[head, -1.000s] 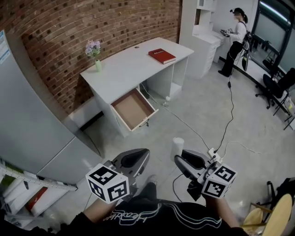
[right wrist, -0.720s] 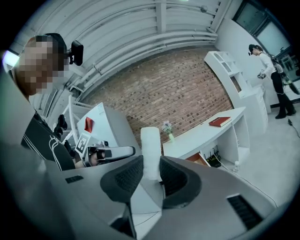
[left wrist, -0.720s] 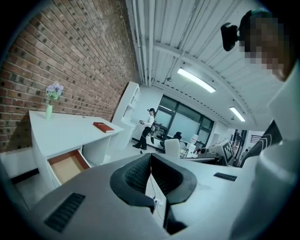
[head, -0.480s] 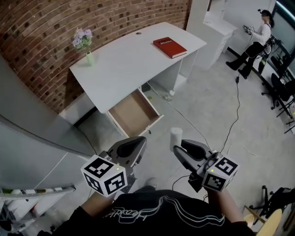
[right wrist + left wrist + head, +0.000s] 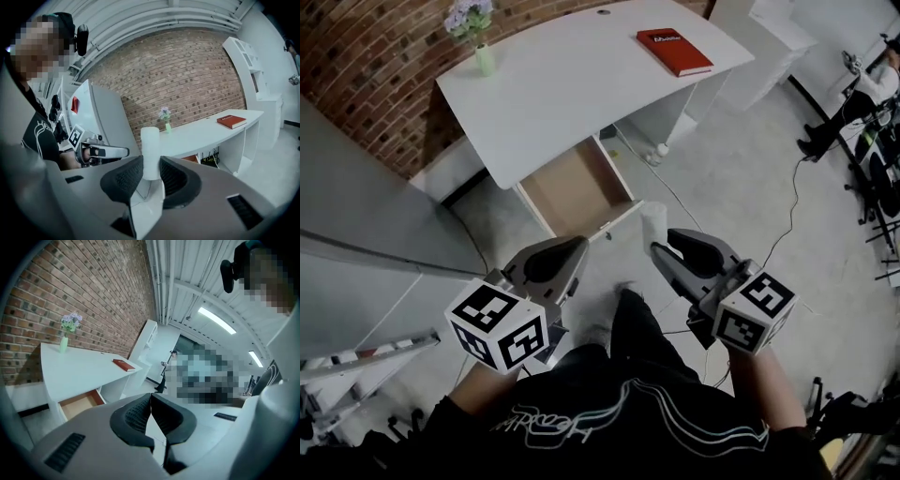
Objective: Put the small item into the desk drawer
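**Small cylinder held in jaws beside open desk drawer**

A white cylinder stands upright between the jaws of the right gripper. The ribbed pads clamp its lower part from both sides, and its top rises clear above them. In the head view the cylinder is held over the floor, outside the drawer. The drawer lies at 10 o'clock from the cylinder, pulled out from under the white worktop and showing a brown inside.

The right gripper reaches forward from the person's right hand, its marker cube nearest the camera. The left gripper sits level with it at 9 o'clock. Its own view shows the jaws closed tip to tip with nothing between them. The left gripper also shows in the right gripper view, at 9 o'clock of the cylinder.

On the worktop, a red book lies flat at 12 o'clock from the cylinder, near the right end. A vase of pale flowers stands at 11 o'clock, at the back left corner against the brick wall. A cable trails across the floor at 3 o'clock, and another person stands at 2 o'clock by the picture's edge.
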`<state>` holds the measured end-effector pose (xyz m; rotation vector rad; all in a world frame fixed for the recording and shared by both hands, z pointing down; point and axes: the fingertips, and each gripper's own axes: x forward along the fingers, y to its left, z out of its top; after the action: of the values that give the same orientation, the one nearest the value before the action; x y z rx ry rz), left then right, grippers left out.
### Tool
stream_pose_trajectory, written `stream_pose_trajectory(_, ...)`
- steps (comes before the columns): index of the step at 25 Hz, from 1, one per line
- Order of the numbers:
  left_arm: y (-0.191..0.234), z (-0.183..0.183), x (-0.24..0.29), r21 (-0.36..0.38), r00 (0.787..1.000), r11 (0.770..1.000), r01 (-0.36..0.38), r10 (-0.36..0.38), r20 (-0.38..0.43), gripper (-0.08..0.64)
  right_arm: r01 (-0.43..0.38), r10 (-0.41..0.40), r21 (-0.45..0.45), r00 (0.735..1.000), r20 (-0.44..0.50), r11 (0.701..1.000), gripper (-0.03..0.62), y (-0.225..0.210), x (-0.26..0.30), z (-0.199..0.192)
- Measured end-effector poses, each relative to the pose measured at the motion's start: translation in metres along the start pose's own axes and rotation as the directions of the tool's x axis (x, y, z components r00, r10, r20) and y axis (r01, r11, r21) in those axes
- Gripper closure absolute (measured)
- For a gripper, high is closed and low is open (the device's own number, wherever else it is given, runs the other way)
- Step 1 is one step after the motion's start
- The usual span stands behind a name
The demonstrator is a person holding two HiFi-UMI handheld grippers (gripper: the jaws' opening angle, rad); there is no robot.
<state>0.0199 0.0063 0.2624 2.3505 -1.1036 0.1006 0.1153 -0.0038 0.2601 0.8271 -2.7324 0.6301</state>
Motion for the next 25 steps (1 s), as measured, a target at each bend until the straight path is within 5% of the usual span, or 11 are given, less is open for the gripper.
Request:
stream_pose_trajectory(12,0.083,0.007,0.046,-0.131,0.978,0.969,-0.21,0.21,-0.009,0.538,-0.151,0.147,-0.009,0.974,-0.171,0.988,0.469,-0.095,0.099,-0.001)
stream_pose_trajectory(19,0.137,0.001,0.073,-0.223,0.948,0.923,-0.314,0.318,-0.017,0.538,-0.255,0.224,-0.058,0.921,-0.32,0.965,0.469,-0.14,0.165,-0.016)
stream_pose_trajectory(25,0.172,-0.014,0.082,-0.292,0.92,0.877,-0.382,0.391,-0.027,0.538,-0.338,0.233,-0.189,0.875,-0.425,0.922,0.469,-0.162,0.213,-0.028)
